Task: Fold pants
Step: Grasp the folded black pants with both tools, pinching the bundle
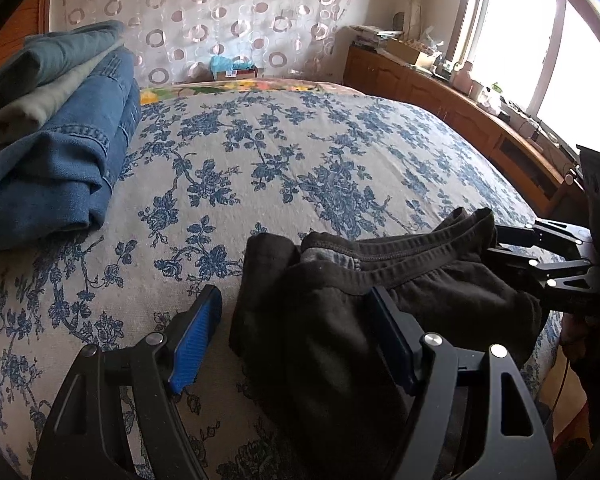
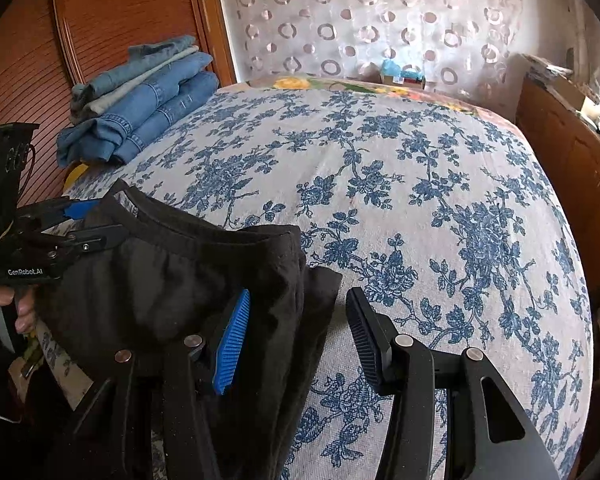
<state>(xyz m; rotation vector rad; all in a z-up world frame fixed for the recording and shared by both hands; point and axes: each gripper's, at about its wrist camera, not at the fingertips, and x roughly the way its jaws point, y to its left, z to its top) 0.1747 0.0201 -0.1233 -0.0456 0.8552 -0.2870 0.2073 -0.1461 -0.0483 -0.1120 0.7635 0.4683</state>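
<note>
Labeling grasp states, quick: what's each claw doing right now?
Left claw: open, edge of the black pants between its fingers, not clamped.
Right claw: open, pants edge between its fingers too.

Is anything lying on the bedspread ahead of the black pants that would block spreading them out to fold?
Nothing visible does. The floral bedspread ahead of the black pants is bare; the folded jeans stack sits off at the far left corner.

Daylight from blown-out window [image 1: 539,40]; soft shadows, sharp centre, strong fisheye bending, dark corners.
</note>
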